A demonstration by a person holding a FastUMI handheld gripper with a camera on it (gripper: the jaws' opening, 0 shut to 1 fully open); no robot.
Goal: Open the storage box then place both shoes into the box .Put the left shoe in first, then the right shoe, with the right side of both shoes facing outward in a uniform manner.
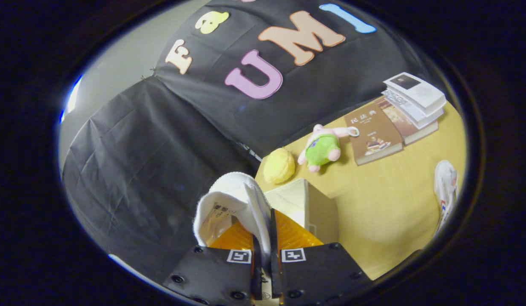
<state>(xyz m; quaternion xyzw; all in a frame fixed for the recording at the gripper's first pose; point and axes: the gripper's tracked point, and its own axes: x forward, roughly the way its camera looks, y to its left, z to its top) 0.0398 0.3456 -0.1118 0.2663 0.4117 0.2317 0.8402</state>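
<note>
One white knit shoe point(235, 199) with a padded collar sits pinched between the tool point(265, 272) fingers, nearly closed on its edge. Just beyond the shoe stands the cream box point(307, 204). Past the box lies the second white shoe point(445, 187) on the smooth yellow tabletop point(386, 204).

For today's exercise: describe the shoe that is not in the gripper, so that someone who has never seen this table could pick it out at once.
Start at the yellow tabletop and find the stack of books at its far side. From there come back along the table's edge, well away from the white storage box. The white shoe lies alone there, unlike the one pinched in the gripper.
</note>
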